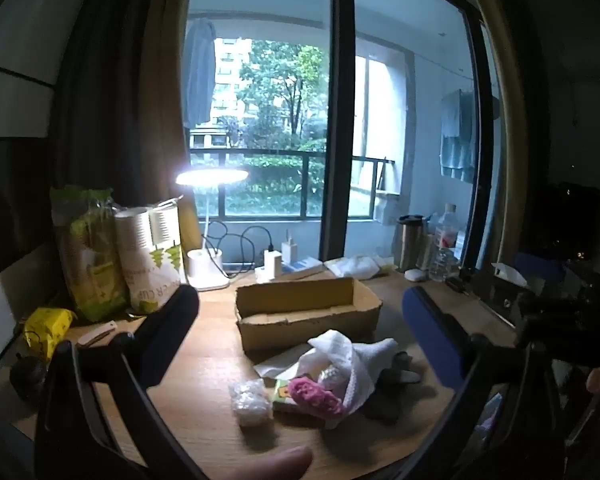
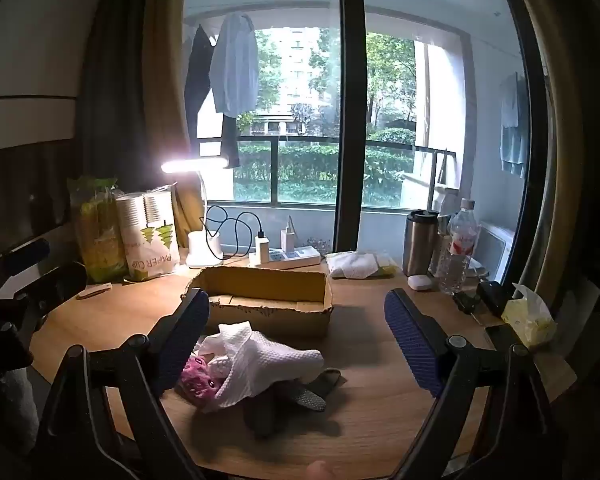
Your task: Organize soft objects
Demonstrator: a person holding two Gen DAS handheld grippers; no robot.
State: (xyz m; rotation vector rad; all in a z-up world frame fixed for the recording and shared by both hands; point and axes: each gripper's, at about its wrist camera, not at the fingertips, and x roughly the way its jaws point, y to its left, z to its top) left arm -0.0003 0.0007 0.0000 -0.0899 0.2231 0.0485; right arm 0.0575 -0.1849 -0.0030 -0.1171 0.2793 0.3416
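Both tongs, left [image 1: 300,340] and right [image 2: 296,344], hang spread and empty above the white cloth [image 2: 260,360] heaped on the counter [image 2: 380,420], before the cardboard box [image 2: 268,300].

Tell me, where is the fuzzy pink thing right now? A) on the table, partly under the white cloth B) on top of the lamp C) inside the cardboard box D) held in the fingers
A: the pink thing lies on the table, tucked partly under the white cloth, in front of the cardboard box; both grippers are open and hold nothing.
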